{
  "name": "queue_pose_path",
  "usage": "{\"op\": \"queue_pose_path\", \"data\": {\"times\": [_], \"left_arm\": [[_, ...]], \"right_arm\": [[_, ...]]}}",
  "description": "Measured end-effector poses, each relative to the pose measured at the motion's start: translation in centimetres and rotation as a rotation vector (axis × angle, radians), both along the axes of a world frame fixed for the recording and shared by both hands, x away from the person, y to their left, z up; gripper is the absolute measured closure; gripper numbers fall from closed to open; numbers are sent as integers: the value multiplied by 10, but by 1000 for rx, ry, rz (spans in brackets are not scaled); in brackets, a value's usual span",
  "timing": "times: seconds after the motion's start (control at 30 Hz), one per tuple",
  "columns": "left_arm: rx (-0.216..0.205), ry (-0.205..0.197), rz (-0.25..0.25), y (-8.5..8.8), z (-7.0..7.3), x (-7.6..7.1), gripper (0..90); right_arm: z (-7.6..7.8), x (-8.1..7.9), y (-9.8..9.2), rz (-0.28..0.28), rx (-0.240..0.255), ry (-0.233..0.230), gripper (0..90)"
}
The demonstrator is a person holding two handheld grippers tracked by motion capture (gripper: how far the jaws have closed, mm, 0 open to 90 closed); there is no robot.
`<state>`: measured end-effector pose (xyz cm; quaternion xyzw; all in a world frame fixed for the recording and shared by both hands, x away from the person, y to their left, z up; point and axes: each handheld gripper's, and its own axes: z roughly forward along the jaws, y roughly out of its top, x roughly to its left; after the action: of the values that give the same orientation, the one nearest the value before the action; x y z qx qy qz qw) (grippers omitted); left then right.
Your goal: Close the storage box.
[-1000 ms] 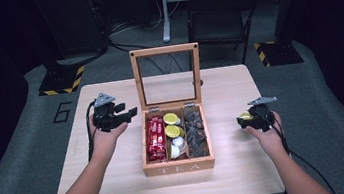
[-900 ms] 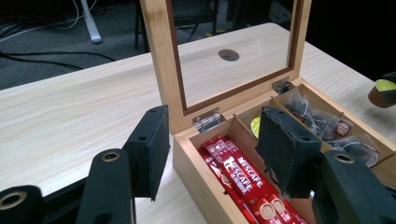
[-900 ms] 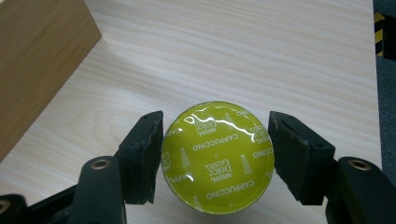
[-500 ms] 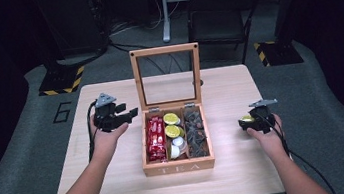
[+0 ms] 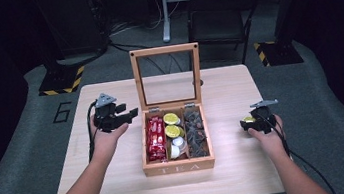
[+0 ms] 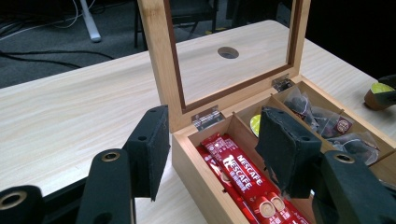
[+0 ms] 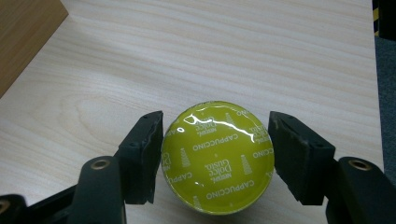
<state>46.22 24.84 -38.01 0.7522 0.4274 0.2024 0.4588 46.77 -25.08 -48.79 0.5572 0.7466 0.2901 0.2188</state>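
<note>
1. Change check: almost nothing differs from a second ago. The right gripper (image 7: pixel 217 119) has only drifted slightly toward the person's edge of the desk (image 5: pixel 235 169). The left gripper (image 6: pixel 215 114) has not shifted.
2. Right fingers: set at a medium gap, both pads appear to touch the rim of the yellow cappuccino capsule (image 7: pixel 217 158). The capsule sits squarely between them, foil face toward the camera, bare desk beyond the fingertips.
3. Left fingers: moderately apart with nothing between them. They hang over the near rear corner of the tea box (image 5: pixel 179 167). The red coffee sticks (image 6: pixel 238 170) lie just past and below the fingertips.
4. Reading: the grip looks settled and the capsule is out of the box, well to the side of it. My judgement is that the capsule is about to be set down, or has only just been set down, on the desk.
5. Box: glass lid (image 5: pixel 164 50) stands upright. More yellow capsules (image 5: pixel 170 120) are in the middle compartment, and dark tea bags (image 5: pixel 196 134) are in the one beyond.
6. Surface: pale wood grain with a cable hole (image 6: pixel 228 52) behind the lid.
7. Room: dim, grey floor, hazard tape (image 5: pixel 65 83), black chair (image 5: pixel 215 18) behind the desk.
</note>
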Motion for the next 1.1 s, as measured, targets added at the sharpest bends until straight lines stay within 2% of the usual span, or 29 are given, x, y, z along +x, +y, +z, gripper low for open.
{"op": "queue_pose_path", "data": {"times": [0.1, 0.27, 0.57, 0.87, 0.97, 1.1], "left_arm": [[1, 5, -1, 0, 0, 0, 438], [2, 6, -2, 1, -1, 0, 438], [0, 4, 1, 1, 0, 0, 438], [-1, 4, -2, 0, 0, 0, 438], [0, 5, -3, 1, 0, 0, 438], [-4, 4, 4, 2, -1, 1, 437]], "right_arm": [[-1, 1, 1, -4, 2, 9, 365], [0, 1, 1, -4, 4, -5, 345], [16, 2, 4, -6, 2, -41, 323], [42, 9, 27, 74, -3, -80, 332], [50, 12, 37, 91, 9, -93, 333], [59, 15, 47, 142, 22, -102, 350]]}}
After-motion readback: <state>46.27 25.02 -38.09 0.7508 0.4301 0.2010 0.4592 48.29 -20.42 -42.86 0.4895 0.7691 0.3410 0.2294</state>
